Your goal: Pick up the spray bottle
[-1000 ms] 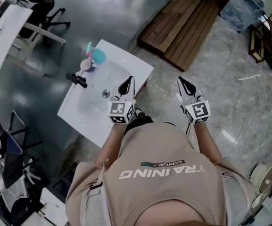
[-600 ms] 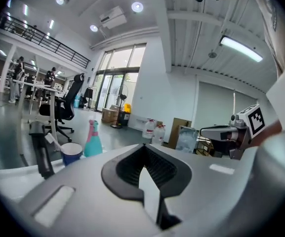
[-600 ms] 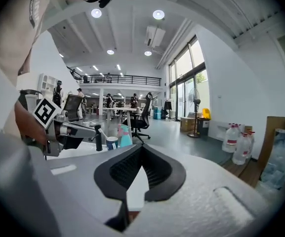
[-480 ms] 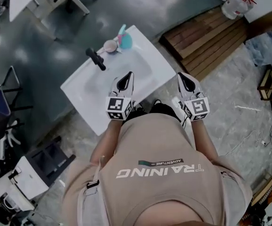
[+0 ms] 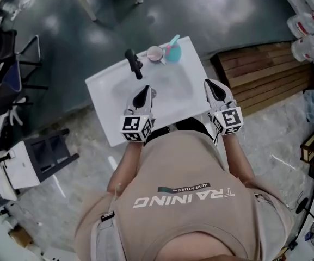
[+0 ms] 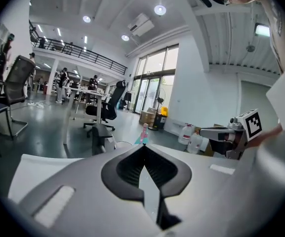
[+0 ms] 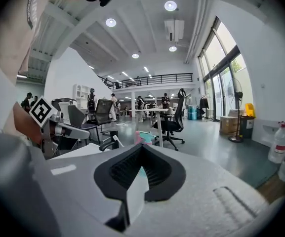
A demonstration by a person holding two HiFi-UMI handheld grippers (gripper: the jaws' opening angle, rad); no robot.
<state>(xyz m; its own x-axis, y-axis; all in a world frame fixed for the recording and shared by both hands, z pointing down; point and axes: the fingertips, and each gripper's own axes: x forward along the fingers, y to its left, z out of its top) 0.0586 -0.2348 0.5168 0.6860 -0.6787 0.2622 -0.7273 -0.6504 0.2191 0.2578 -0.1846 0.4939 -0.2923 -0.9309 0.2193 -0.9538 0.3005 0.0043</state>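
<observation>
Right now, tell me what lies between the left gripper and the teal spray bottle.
Only the bare white sink basin, per the head view; the black faucet stands aside.

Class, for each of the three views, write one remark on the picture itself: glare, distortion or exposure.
Head view: pale glare patches on the glossy dark floor, and the white sink looks nearly washed out. Left gripper view: fisheye bending inside a black round border, with a ceiling light blown out. Right gripper view: the same bending and border; the windows glow bright.

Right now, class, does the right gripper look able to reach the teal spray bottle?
Probably yes: only bare sink lies between right gripper and spray bottle, though its jaws are shut.
</observation>
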